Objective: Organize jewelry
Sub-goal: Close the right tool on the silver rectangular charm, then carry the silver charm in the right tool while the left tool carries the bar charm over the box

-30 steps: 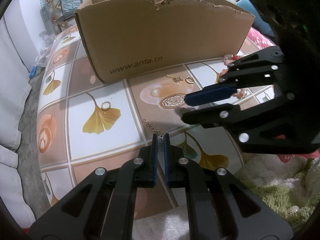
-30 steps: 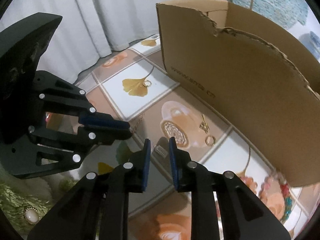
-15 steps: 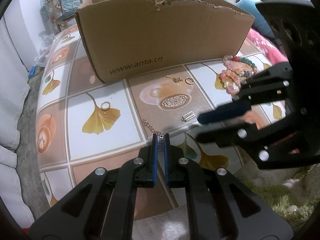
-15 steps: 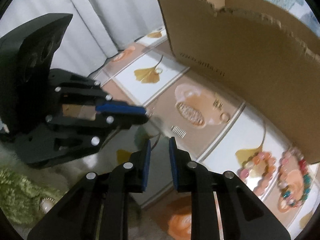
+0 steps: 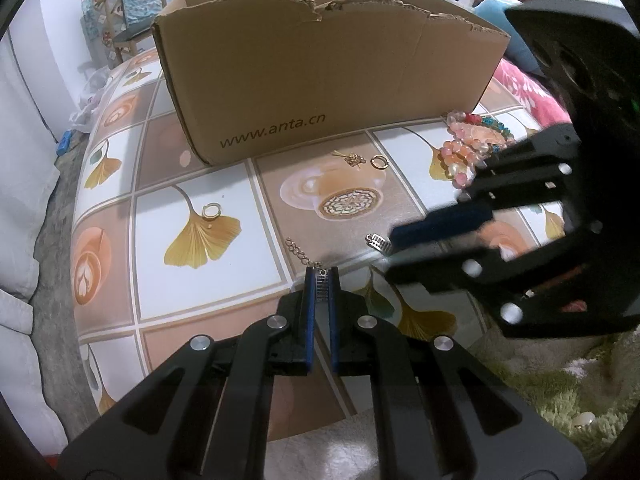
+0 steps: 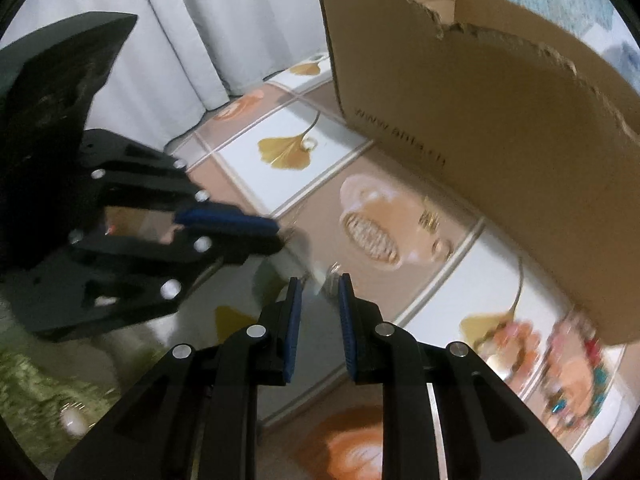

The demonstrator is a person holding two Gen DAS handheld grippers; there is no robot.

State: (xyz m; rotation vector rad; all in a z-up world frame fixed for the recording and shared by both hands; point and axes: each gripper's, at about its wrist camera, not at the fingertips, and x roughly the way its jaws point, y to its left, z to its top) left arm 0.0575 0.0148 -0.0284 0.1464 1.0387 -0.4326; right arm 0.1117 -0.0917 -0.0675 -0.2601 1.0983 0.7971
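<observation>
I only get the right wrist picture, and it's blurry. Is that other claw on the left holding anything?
Observer: Yes. The left gripper is shut on a small silver charm, with a thin chain running from it across the tablecloth.
Operator: And the glint by my own claw's tips?
Observer: A second silver charm, lying on the cloth just ahead of the right gripper, not gripped.
Operator: Anything on the yellow leaf?
Observer: A gold ring lies by its stem.

Bedroom corner around a patterned table.
White curtains (image 6: 192,40) hang at left; a wooden chair (image 5: 128,20) stands behind; shaggy green rug (image 5: 580,392) covers the floor.
</observation>
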